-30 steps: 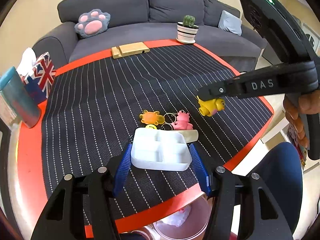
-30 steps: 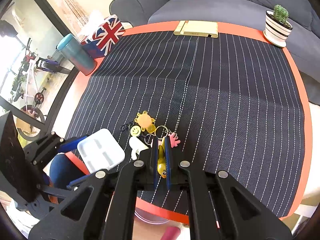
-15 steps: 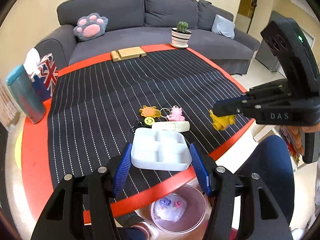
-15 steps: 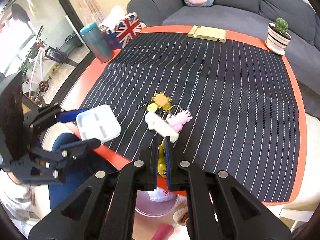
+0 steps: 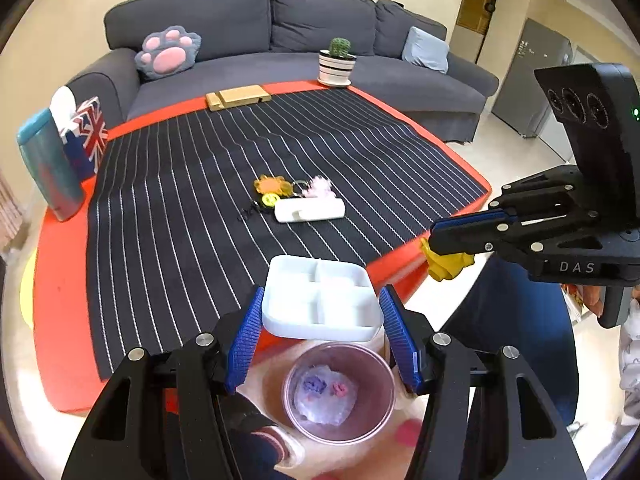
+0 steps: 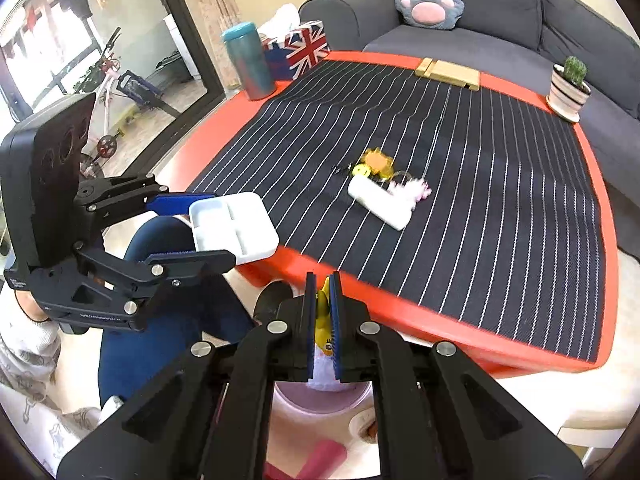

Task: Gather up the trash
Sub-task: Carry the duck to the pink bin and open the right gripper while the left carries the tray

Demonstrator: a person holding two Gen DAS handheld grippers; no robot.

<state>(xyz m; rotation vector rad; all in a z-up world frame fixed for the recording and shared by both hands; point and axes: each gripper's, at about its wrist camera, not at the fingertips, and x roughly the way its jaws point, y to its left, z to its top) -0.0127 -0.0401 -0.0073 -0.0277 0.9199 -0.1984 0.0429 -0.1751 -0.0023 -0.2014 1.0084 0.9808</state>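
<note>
Two grippers: loads are held off the table edge, over the bin (image 5: 339, 392).
Left gripper (image 5: 320, 332): fingers clenched on white tray (image 5: 320, 296).
Right gripper (image 6: 322, 320): fingers clenched on yellow toy (image 6: 323, 312).
Next: release over bin is called for.

Bin (image 5: 340, 394) mouth open below; white tray (image 5: 320, 300) overhangs its rear rim, table edge (image 5: 394, 266) just beyond.

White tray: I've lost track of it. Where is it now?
The white tray sits clamped in the left tongs, past the red table edge, just above the pink bin.
</note>
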